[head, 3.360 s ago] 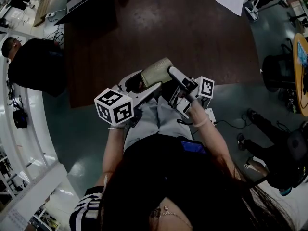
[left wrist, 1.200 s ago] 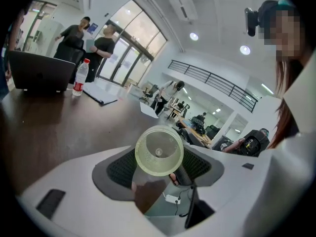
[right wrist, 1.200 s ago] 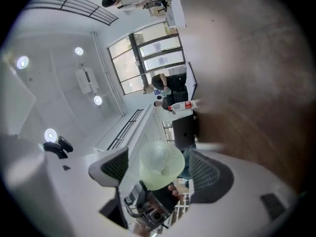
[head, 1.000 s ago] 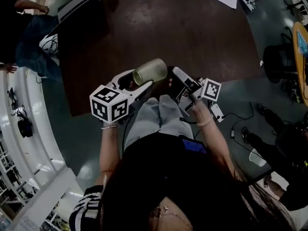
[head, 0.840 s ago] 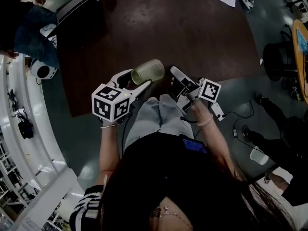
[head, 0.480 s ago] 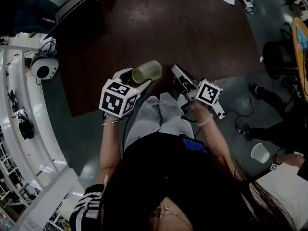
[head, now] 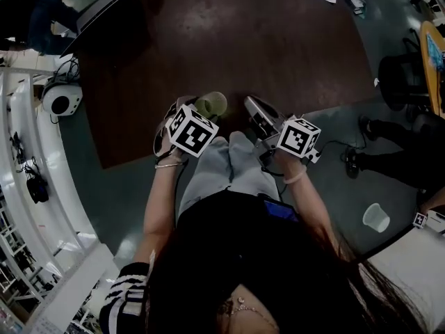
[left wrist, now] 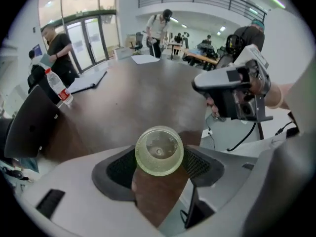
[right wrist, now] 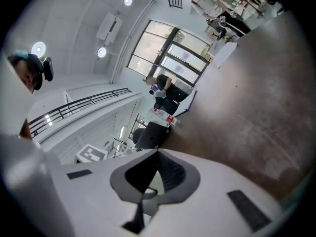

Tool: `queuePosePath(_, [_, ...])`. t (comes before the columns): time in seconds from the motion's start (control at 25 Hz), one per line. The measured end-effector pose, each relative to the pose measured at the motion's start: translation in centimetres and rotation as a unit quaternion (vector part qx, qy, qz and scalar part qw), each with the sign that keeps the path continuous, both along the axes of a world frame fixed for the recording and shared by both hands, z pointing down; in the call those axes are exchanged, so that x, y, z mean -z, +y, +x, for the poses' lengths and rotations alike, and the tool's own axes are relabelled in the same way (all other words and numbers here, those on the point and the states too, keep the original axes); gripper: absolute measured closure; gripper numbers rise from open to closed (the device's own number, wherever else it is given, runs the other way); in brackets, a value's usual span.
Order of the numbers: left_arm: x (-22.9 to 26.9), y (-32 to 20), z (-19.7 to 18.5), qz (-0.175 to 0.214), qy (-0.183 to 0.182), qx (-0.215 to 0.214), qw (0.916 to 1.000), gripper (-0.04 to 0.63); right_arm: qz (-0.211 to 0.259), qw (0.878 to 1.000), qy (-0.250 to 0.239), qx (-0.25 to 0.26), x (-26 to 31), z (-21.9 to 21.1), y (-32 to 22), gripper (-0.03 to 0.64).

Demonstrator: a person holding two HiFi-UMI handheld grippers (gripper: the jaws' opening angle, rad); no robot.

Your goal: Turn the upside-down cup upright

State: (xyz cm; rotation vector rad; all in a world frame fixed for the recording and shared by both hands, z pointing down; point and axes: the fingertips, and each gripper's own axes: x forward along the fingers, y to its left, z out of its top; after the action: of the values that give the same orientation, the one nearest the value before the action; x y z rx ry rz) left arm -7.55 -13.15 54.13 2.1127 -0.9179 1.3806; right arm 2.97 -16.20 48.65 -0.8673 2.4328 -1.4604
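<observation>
Left gripper view: left tool (left wrist: 159, 163) grips the green cup (left wrist: 159, 150), jaws wide; right tool (right wrist: 156, 172) closed, empty.

The cup (left wrist: 159, 149) is pale green and translucent, glass or plastic I cannot tell, and its base is pebbled with small bubbles. The table (head: 278, 40) is dark brown with a mottled, faintly shiny top. The left gripper (left wrist: 159, 157) and right gripper (right wrist: 157, 157) have smooth, matt, light grey plastic shells. Their pads (left wrist: 120, 168) are dark and finely ribbed, like rubber. The 2 marker cubes (head: 192, 131) are matt white with black print. The floor (head: 125, 200) is glossy grey-green and mirrors lamps. The bottle (left wrist: 57, 86) at the table's far left is clear plastic.
</observation>
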Motion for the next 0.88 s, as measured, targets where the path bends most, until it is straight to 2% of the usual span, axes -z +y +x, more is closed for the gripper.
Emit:
queuePosePath(0.2, [-2.1,-0.2,-0.4,-0.005,-0.069,-0.046,0.9965,0.296,0.0,1.0,0.0,-0.004,0.0,0.1,-0.2,0.601])
queuePosePath(0.32, [-2.8,0.2,0.0,-0.009,-0.093,-0.073,0.9929,0.296,-0.002,1.0,-0.003,-0.008,0.1,0.5,-0.1,0.601])
queuePosePath(0.68, [-3.6,0.0,0.7,-0.019,-0.097,-0.095,0.9906,0.296,-0.012,1.0,-0.02,-0.013,-0.2,0.6,-0.2,0.601])
queuePosePath(0.88, [-3.6,-0.2,1.5,-0.013,-0.093,-0.093,0.9912,0.296,-0.005,1.0,-0.016,-0.003,-0.2,1.1,0.2,0.601])
